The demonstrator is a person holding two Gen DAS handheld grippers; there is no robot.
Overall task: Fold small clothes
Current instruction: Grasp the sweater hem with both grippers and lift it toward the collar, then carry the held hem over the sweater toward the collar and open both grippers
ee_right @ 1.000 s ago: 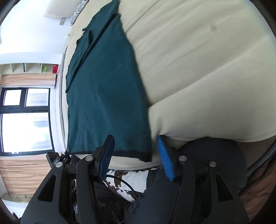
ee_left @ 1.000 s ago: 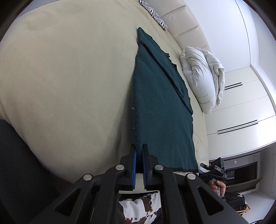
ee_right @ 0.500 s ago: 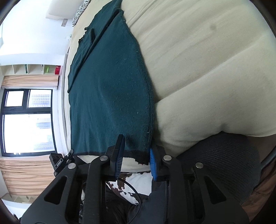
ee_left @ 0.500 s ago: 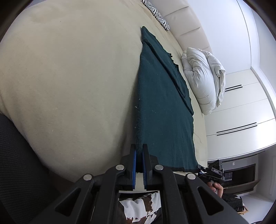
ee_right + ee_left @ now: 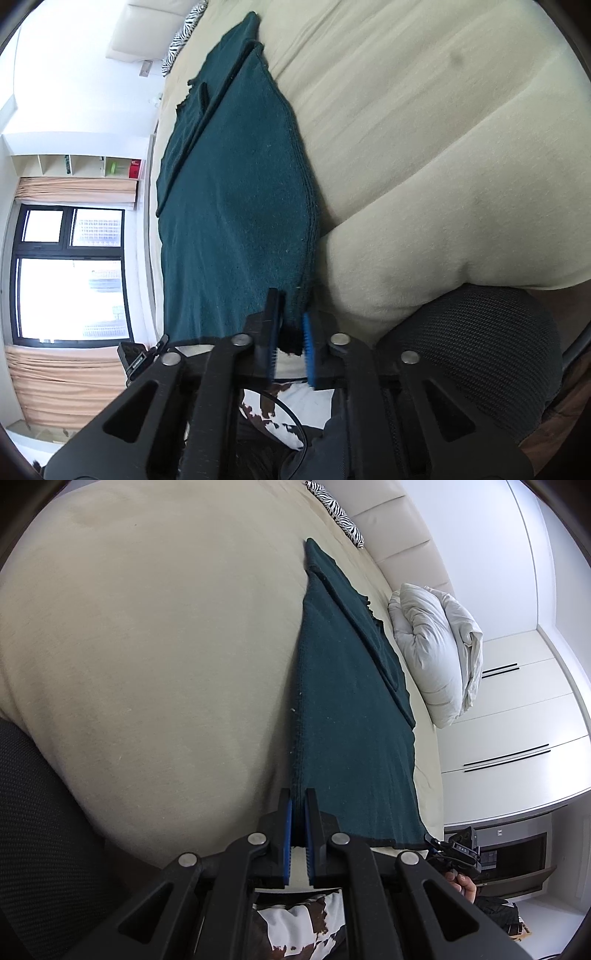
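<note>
A dark green knitted garment [image 5: 347, 716] lies flat and long on the beige bed [image 5: 155, 635], its sleeves folded in along the far side. My left gripper [image 5: 298, 805] is shut on the garment's near hem corner. In the right wrist view the same garment [image 5: 236, 206] shows, and my right gripper [image 5: 291, 325] is shut on its other near hem corner, the cloth bunched between the blue pads. The right gripper also shows small at the far hem corner in the left wrist view [image 5: 454, 849].
A white crumpled duvet [image 5: 439, 653] lies beside the garment near white cupboards [image 5: 517, 716]. A zebra-print pillow [image 5: 340, 513] sits at the headboard. A dark mesh chair [image 5: 480, 354] stands at the bed's near edge. A window [image 5: 70, 273] is at the left.
My right gripper moved in onto the hem corner and closed on it. The left gripper stayed shut on its corner, and the garment's near edge lifted slightly.
</note>
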